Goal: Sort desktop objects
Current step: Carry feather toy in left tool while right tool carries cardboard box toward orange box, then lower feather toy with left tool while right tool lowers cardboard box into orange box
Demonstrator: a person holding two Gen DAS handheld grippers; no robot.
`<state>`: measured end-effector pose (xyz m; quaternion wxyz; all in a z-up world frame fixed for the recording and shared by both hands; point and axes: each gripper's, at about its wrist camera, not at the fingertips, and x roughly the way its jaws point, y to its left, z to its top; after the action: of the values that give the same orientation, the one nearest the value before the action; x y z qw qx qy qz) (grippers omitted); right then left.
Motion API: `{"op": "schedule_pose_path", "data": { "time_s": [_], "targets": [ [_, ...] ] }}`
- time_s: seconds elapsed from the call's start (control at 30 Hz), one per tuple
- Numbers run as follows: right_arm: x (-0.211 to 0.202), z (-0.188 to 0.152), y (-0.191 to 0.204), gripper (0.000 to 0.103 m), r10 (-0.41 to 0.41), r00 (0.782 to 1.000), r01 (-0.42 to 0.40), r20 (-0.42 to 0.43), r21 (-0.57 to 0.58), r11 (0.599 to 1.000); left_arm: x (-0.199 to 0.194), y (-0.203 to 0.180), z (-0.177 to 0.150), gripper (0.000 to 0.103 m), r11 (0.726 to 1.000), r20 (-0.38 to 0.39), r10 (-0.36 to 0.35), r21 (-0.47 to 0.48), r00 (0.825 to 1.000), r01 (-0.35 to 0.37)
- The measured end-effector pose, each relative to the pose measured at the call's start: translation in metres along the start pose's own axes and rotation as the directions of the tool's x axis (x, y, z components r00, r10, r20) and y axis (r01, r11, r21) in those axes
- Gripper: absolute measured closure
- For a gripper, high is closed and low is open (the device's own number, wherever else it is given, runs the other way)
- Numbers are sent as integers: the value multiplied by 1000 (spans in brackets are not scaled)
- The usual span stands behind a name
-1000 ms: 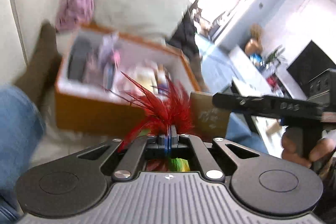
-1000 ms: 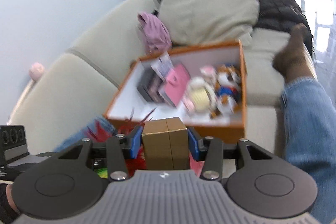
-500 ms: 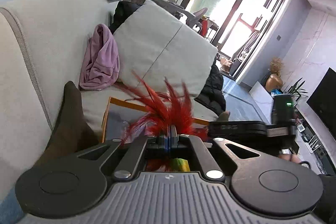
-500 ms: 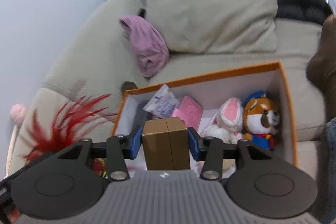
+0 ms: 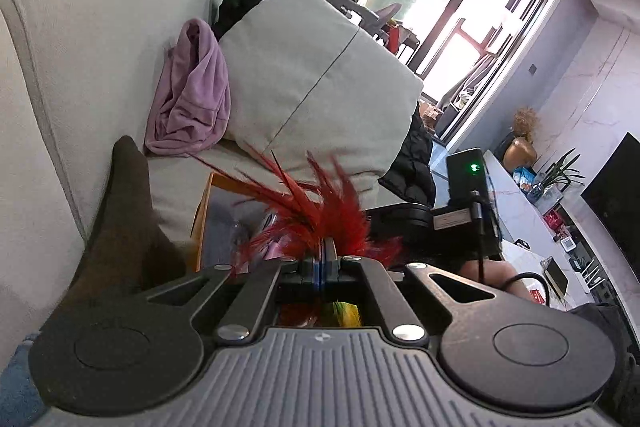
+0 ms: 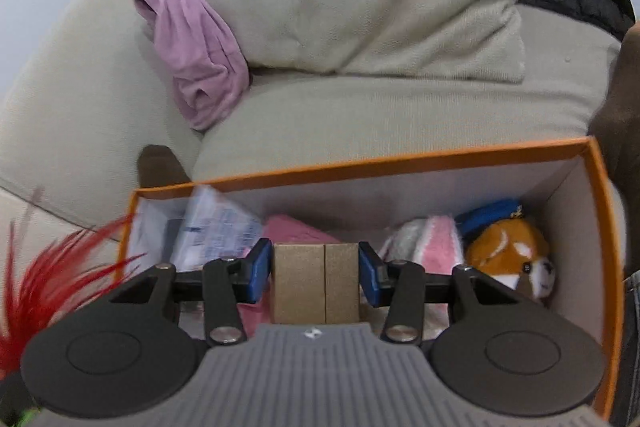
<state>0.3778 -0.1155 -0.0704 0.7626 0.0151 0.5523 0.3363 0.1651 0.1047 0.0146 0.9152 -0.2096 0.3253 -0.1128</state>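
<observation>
- Step in hand, as judged: placing. Your right gripper [image 6: 316,277] is carrying a small gold-brown cardboard box [image 6: 316,283] over the open orange cardboard storage box with white inside walls [image 6: 600,227], which sits on the beige sofa [image 6: 380,119].
- Right fingers: blue pads [image 6: 258,269] pressed on both sides of the gold-brown box; grip looks square and firm.
- Left gripper [image 5: 323,259]: jaws fully closed on the stem of a red feather toy [image 5: 320,207], plumes fanning out ahead of the fingertips. It hangs beside the near left corner of the storage box.
- Contents already in the storage box: a pink flat case [image 6: 296,231], a clear plastic packet with blue print [image 6: 216,227], a pink-and-white plush rabbit [image 6: 424,243] and an orange plush dog in a blue cap [image 6: 508,255].
- Next move, as judged: lower the gold-brown box into the gap between the pink case and the rabbit, then release. Space is tight; expect contact with the plush.
- Keep the feathers out of the right gripper's path.
</observation>
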Motion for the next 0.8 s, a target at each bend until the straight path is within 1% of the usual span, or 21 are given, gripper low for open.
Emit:
{"op": "schedule_pose_path", "data": {
  "time_s": [0.07,0.1,0.13,0.17,0.33,0.4,0.5,0.57,0.6,0.67,0.8],
  "targets": [
    [2,-1,-1,53,1,1000,-1,-9,-5,1000,0,2,-1,103,1000,0,-1,-2,1000,1],
    [1,-2,-2,52,5,1000,-5,1,-12,1000,0,3,-1,103,1000,2,0,-3,1000,0],
    [-2,-3,-2,46,12,1000,-11,10,-26,1000,0,4,-1,103,1000,4,2,-6,1000,-2],
    [-4,-4,-1,44,15,1000,-14,13,-38,999,0,5,-1,103,1000,6,3,-10,1000,-3],
    [-26,-14,5,38,25,999,-22,30,-114,993,-1,12,-3,103,999,14,7,-35,1000,-7],
    [-29,-20,10,38,7,1000,-2,29,-159,987,-3,14,-3,103,999,21,7,-41,1000,-6],
    [-35,-28,21,40,-34,996,54,77,-276,960,-6,16,-3,103,999,30,3,-48,1000,-2],
    [-34,-28,28,40,-44,996,68,80,-327,943,-7,17,-3,103,999,35,5,-52,999,-4],
    [-33,-27,31,40,-47,997,66,65,-337,939,-6,18,-2,103,998,35,6,-56,999,-4],
    [-35,-25,32,40,-54,997,69,55,-321,945,-5,19,-3,103,998,24,-1,-61,1000,2],
    [-55,-33,28,40,-29,996,55,88,-298,953,0,12,-8,103,998,-8,-35,-44,999,34]
  ]
}}
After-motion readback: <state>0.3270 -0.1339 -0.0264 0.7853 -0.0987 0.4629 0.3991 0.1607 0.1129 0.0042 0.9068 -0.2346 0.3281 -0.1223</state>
